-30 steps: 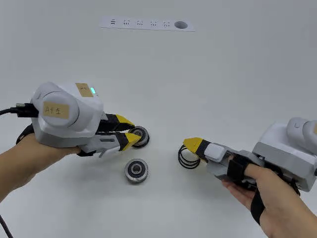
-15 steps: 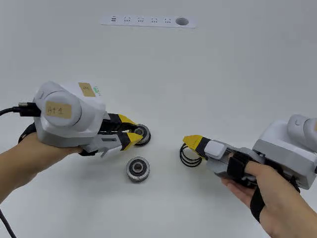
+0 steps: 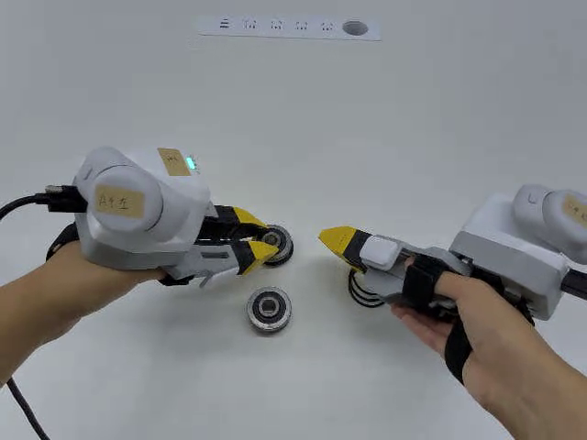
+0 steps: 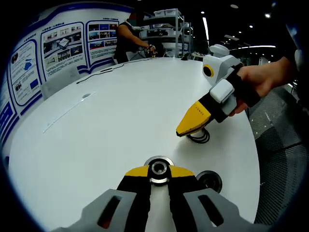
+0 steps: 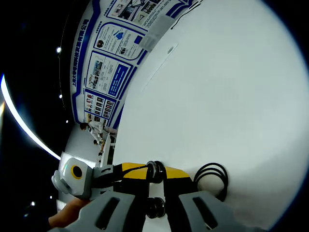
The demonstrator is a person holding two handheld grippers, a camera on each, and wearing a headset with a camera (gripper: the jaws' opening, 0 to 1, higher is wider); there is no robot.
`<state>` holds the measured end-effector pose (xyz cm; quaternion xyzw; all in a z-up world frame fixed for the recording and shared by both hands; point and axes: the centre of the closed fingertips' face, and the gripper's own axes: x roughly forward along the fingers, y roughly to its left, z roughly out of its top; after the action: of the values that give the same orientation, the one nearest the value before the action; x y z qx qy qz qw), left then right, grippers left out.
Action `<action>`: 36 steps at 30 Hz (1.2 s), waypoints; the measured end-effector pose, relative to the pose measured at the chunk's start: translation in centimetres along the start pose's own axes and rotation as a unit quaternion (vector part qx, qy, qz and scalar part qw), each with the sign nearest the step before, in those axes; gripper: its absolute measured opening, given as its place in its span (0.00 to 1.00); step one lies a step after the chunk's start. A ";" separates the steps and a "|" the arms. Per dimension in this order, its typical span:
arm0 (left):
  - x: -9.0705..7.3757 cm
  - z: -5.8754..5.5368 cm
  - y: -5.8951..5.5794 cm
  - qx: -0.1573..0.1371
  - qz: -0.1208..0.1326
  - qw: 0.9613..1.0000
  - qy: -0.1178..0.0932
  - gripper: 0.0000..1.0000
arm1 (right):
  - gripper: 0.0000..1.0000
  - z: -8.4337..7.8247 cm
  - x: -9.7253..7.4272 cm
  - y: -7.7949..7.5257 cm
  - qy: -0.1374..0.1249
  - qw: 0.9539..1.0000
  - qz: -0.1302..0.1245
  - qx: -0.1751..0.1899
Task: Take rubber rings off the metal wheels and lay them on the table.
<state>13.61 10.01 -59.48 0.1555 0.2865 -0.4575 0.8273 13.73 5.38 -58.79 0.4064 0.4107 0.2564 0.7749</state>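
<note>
My left gripper (image 3: pixel 264 247) is shut on a metal wheel (image 3: pixel 278 244), held on edge just above the white table; in the left gripper view the wheel (image 4: pixel 159 169) sits between the yellow tips. A second wheel (image 3: pixel 269 309) with a dark rim lies flat in front of it. My right gripper (image 3: pixel 334 239) is shut and holds nothing, its yellow tip pointing at the held wheel from a short gap to the right. A small pile of black rubber rings (image 3: pixel 363 291) lies on the table, partly hidden under the right gripper, and also seen as rings (image 4: pixel 199 137) and rings (image 5: pixel 210 177).
A white power strip (image 3: pixel 286 27) lies at the far edge of the table (image 3: pixel 413 137). A black cable (image 3: pixel 18 206) trails from the left gripper. Display boards and people stand beyond the table in the gripper views.
My right gripper has lifted off the ring pile and moved left toward the held wheel. The left gripper keeps its hold on the wheel. The head camera has shifted slightly.
</note>
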 end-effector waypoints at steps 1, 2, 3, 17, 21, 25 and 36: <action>0.0 0.0 0.1 0.001 -0.001 1.000 -0.001 0.13 | 0.14 -0.2 0.3 0.1 0.004 1.000 0.004 -0.001; 0.0 0.0 0.1 0.000 -0.001 1.000 -0.001 0.13 | 0.16 -0.2 0.5 0.2 0.006 1.000 0.006 -0.003; 0.1 0.0 0.1 0.000 -0.001 1.000 0.000 0.13 | 0.18 -0.3 0.7 0.4 0.007 1.000 0.010 -0.005; 0.3 -0.1 0.4 0.010 -0.006 1.000 0.000 0.12 | 0.46 -1.2 3.2 1.9 0.019 0.999 0.035 -0.017; 0.3 -0.1 0.4 0.012 -0.008 1.000 0.000 0.12 | 0.46 -1.3 3.3 1.7 0.023 0.999 0.032 -0.017; 0.4 -0.1 0.5 0.011 -0.009 1.000 -0.001 0.12 | 0.46 -1.4 3.5 1.7 0.027 0.999 0.035 -0.013; 0.5 0.0 0.4 0.013 -0.009 1.000 0.000 0.12 | 0.43 -2.1 3.2 1.9 0.037 0.998 0.050 0.003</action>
<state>14.17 9.89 -59.80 0.1632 0.2817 -0.4683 0.8214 13.57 9.65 -59.26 0.4187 0.4188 0.3082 0.7445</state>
